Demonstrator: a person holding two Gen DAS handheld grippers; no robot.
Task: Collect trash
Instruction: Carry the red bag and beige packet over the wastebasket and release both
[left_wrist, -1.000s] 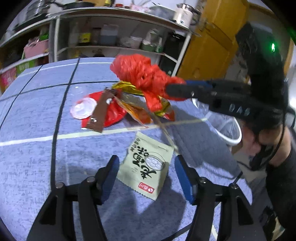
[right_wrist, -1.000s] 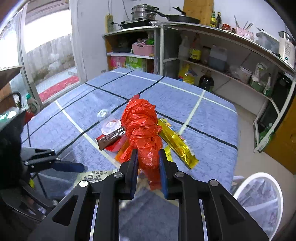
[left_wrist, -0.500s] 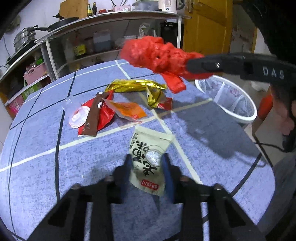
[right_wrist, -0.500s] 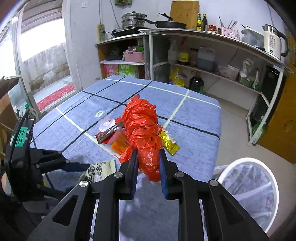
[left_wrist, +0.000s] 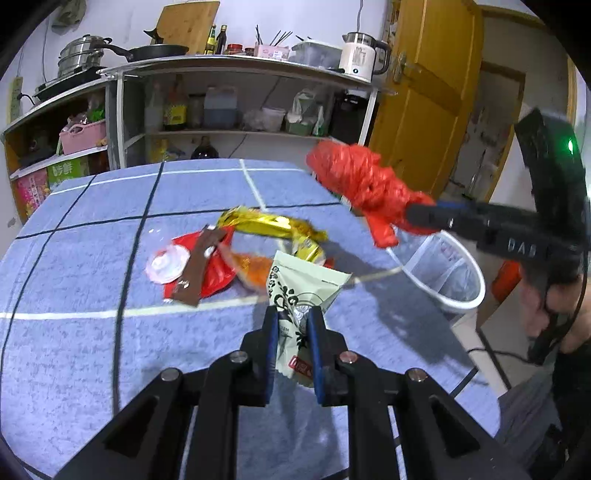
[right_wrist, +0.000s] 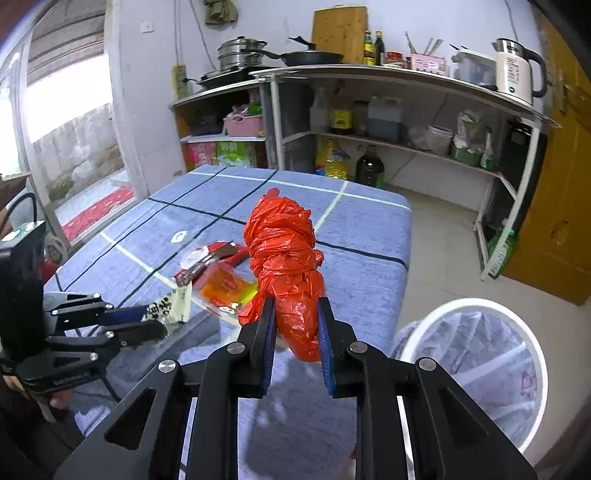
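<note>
My left gripper (left_wrist: 291, 317) is shut on a pale green snack packet (left_wrist: 301, 284) and holds it above the blue tablecloth (left_wrist: 92, 354). My right gripper (right_wrist: 295, 308) is shut on a crumpled red plastic bag (right_wrist: 284, 251), held in the air near the table's edge; the bag also shows in the left wrist view (left_wrist: 364, 184). A white mesh bin (right_wrist: 476, 365) stands on the floor beside the table, below and right of the red bag; it also shows in the left wrist view (left_wrist: 443, 273). The packet shows in the right wrist view (right_wrist: 170, 306).
On the cloth lie a gold wrapper (left_wrist: 266, 223), a red wrapper (left_wrist: 216, 273), a brown sachet (left_wrist: 199, 269), an orange sachet (left_wrist: 255, 267) and a clear plastic lid (left_wrist: 164, 264). Kitchen shelves (left_wrist: 236, 110) stand behind the table, a yellow door (left_wrist: 424, 96) to the right.
My left gripper has shut on the green packet and lifted it off the cloth. My right gripper has carried the red bag away from the pile toward the bin.
</note>
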